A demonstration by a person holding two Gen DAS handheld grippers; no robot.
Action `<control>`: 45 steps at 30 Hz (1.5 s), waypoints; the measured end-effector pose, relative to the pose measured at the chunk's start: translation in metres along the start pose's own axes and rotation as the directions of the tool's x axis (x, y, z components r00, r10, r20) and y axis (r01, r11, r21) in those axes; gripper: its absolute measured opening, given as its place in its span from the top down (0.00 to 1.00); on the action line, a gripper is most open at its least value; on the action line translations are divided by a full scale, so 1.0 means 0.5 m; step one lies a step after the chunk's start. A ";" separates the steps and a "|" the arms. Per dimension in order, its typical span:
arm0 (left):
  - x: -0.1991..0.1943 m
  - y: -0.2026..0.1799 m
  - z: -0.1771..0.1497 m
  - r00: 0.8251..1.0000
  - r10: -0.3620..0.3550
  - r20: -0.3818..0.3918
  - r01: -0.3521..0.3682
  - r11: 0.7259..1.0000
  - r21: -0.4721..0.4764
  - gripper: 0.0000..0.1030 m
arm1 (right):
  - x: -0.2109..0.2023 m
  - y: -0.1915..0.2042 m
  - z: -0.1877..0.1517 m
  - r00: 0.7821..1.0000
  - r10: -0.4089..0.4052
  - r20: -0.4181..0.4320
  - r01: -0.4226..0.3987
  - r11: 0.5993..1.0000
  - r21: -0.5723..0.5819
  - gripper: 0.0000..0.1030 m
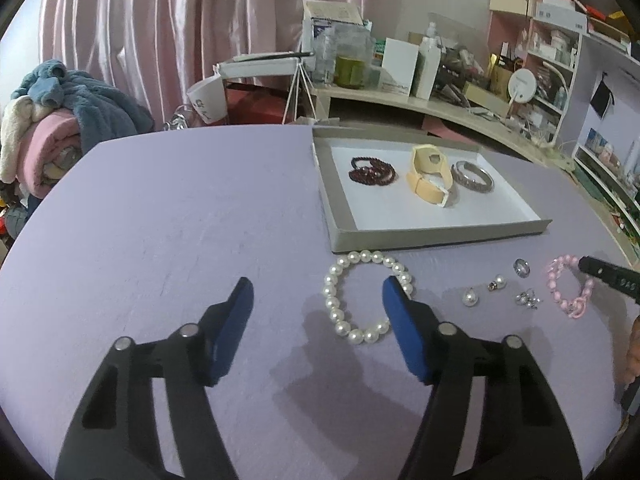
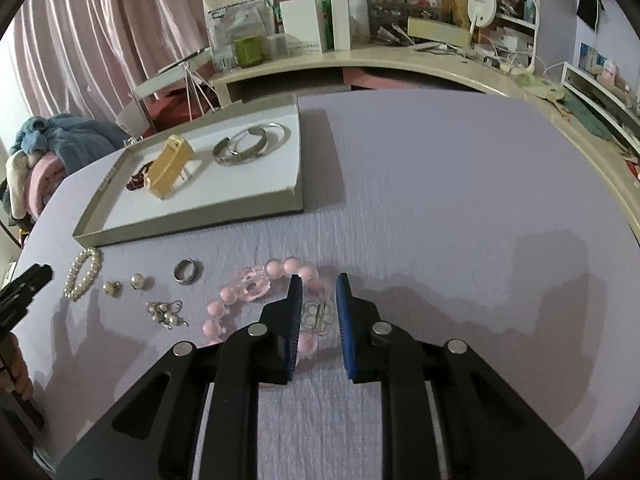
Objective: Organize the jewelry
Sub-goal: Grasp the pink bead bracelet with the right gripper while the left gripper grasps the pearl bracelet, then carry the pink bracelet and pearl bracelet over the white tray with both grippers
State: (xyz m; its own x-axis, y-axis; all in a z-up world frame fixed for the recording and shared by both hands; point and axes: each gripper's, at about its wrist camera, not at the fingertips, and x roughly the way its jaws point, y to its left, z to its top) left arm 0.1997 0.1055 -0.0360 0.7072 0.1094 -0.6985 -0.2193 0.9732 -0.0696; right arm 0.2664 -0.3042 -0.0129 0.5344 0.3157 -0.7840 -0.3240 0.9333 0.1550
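Two bracelets left on the lilac tabletop (image 1: 180,208), each with a gripper at it, and the grey tray (image 1: 340,216) just beyond both. Right gripper (image 2: 318,304) narrowed nearly together, straddling the near arc of the pink bead bracelet (image 2: 276,270), clear flower-shaped link (image 2: 316,314) sitting between the blue pads (image 2: 294,308); pads close either side of that link, though whether they actually press it cannot be told from here (a sliver of gap seems to show on the right). Bracelet loop spreading away to the left and forward of the tool, so any lift likely to drag the rest of the loop after it. Left gripper (image 1: 318,292) spread wide above the pearl bracelet (image 1: 366,298), right finger overlapping the loop's far-right beads, left finger well off to the side with bare cloth under it; loop therefore off-centre, toward the right finger, nothing pinched. Tray up and to the right of the pearls, touching or nearly touching the loop's top edge, already holding a dark beaded bracelet (image 1: 372,170), a yellow-strapped watch (image 1: 428,180) and a silver bangle (image 1: 474,176). Small ring (image 2: 186,271) and earrings (image 2: 138,281) loose between the two bracelets.
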 end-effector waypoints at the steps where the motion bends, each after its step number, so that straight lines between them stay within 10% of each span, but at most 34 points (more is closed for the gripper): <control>1: 0.008 -0.002 0.001 1.000 -0.001 -0.010 0.001 1.000 0.004 0.43 | -0.001 0.001 0.001 1.000 -0.002 0.003 0.002 1.000 -0.004 0.82; 20: 0.081 -0.022 0.012 0.992 -0.010 -0.127 0.013 1.000 0.026 0.68 | 0.001 -0.001 0.004 1.000 0.008 0.003 -0.008 1.000 -0.018 0.82; 24: 0.083 -0.025 0.012 0.991 -0.013 -0.131 0.018 0.999 0.037 0.90 | -0.006 0.001 0.008 1.000 0.017 0.009 -0.017 1.000 -0.019 0.82; 45: -0.103 -0.078 0.061 0.991 -0.117 0.058 0.113 0.991 0.065 0.91 | -0.115 0.072 0.022 0.992 0.072 0.099 -0.062 0.993 -0.101 0.85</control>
State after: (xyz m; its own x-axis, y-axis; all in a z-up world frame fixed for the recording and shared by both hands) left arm 0.1923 0.0679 0.0243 0.7658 0.0065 -0.6430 -0.0939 0.9904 -0.1019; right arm 0.2326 -0.2869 0.0446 0.5846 0.3978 -0.7071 -0.4335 0.8899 0.1423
